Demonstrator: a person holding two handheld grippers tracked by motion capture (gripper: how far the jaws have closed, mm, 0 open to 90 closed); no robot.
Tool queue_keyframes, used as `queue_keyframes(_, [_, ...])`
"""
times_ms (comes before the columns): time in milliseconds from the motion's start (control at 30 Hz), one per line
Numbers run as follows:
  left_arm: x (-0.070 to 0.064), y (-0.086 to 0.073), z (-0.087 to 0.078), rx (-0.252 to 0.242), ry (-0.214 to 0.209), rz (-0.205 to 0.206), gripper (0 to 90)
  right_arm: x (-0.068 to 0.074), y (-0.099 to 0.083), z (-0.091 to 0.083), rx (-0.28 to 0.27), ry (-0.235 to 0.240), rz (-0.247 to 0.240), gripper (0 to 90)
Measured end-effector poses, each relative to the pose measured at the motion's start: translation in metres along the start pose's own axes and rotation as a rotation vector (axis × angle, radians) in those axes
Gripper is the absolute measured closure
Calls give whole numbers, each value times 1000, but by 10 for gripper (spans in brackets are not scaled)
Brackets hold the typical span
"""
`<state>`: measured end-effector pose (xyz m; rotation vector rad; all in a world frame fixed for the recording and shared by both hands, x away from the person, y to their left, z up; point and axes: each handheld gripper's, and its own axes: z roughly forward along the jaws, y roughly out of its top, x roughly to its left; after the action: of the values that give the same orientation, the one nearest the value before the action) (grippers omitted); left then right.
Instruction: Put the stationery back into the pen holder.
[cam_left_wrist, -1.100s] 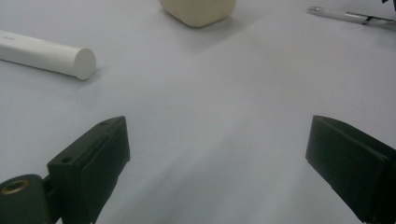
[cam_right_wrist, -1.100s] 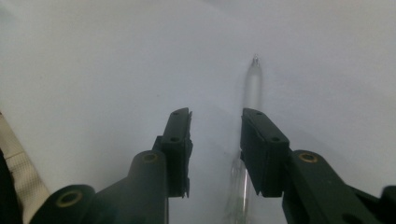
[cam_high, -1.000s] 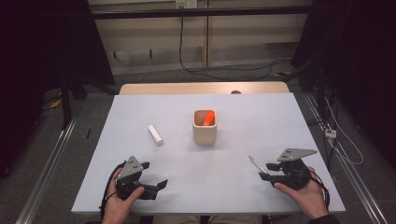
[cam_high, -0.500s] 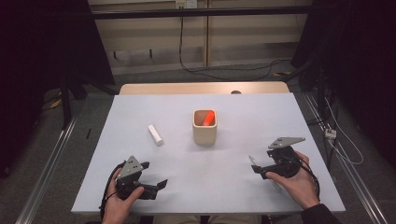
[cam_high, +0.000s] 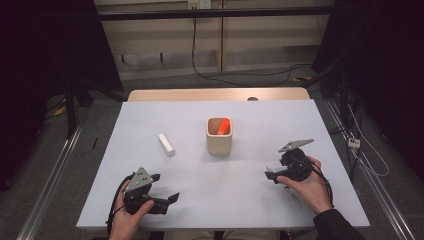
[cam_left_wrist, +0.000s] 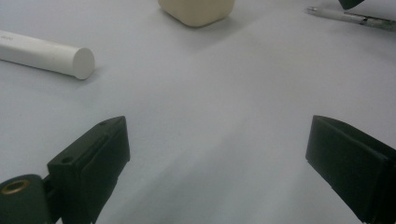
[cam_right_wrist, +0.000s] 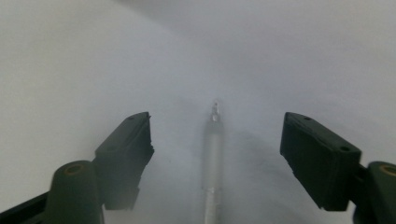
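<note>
Work: putting pens in the cup (cam_high: 219, 142), it seems.
Done: cup on mid desk (cam_high: 150, 120) holds one orange pen (cam_high: 223, 126).
Left: clear pen (cam_right_wrist: 213, 154) lies between the open right gripper (cam_right_wrist: 217, 140), ungrasped; white marker (cam_high: 166, 144) lies left of cup.
Left gripper (cam_left_wrist: 217, 154): open, empty, near desk's front.

The left gripper (cam_high: 162, 199) rests low near the table's front edge toward its left corner, held in the left hand (cam_high: 131, 216), jaws spread wide. The right gripper (cam_high: 270, 175) sits near the right edge, gripped by the right hand (cam_high: 309, 189), jaws parted wide and pointing leftward.
</note>
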<state>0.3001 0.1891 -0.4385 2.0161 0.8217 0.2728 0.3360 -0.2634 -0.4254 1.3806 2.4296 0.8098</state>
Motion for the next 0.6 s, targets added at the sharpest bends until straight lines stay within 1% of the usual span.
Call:
queue_keyframes(67, [0, 0, 0, 2, -3, -1, 62, -2, -1, 0, 29, -24, 9, 301])
queue_keyframes(100, [0, 0, 0, 4, -4, -1, 62, -2, -2, 0, 30, -28, 7, 310])
queue_keyframes(133, [0, 0, 0, 6, -2, 3, 62, -3, -3, -1, 33, -28, 7, 341])
queue_keyframes(233, [0, 0, 1, 10, -2, 4, 62, -3, -4, -2, 51, -21, 6, 426])
queue_keyframes(300, [0, 0, 1, 11, -1, 5, 62, -2, -4, -1, 67, -12, 9, 443])
queue_keyframes(333, [0, 0, 1, 8, -2, 4, 62, -1, -4, -1, 73, -6, 4, 469])
queue_keyframes(400, [0, 0, 1, 8, -3, 4, 63, 1, -4, 1, 86, -3, 11, 501])
queue_keyframes(533, [0, 0, 1, 9, -4, 6, 62, 4, -4, 5, 116, 8, 6, 610])
queue_keyframes(600, [0, 0, 1, 10, -4, 7, 62, 5, -5, 7, 135, 9, 0, 640])
